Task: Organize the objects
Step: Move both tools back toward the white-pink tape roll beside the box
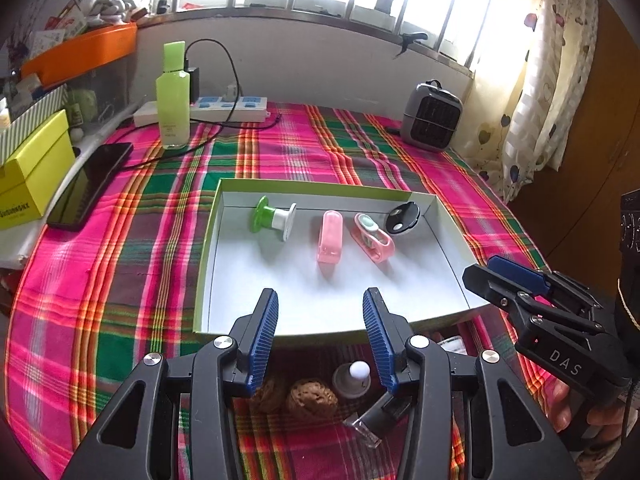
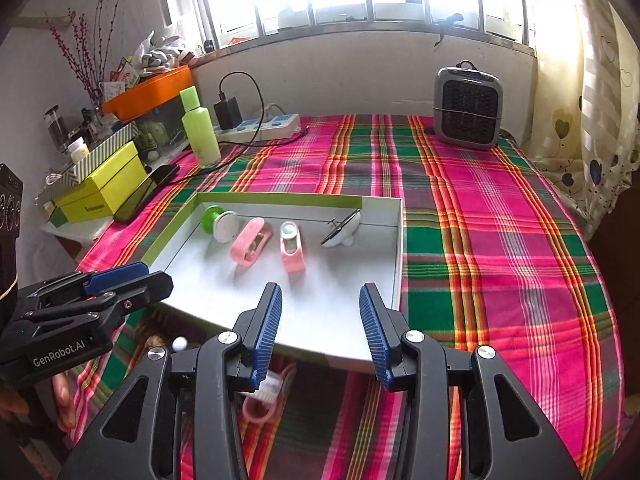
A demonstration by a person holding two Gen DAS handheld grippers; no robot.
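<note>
You have four small items lined up in the shallow white cardboard tray (image 1: 440, 216); two brown walnuts (image 1: 312, 398) and other bits wait on the tabletop beside it. Both grippers (image 1: 320, 340) (image 2: 320, 332) hover, fingers spread, empty.

One tray (image 1: 208, 248) holds four items: one green-and-white spool (image 1: 274, 216) at 11 o'clock, two pink clips (image 1: 331, 240) at centre, one black disc (image 1: 402, 218) at 1 o'clock; at 6 o'clock, two walnuts (image 1: 312, 398)
</note>
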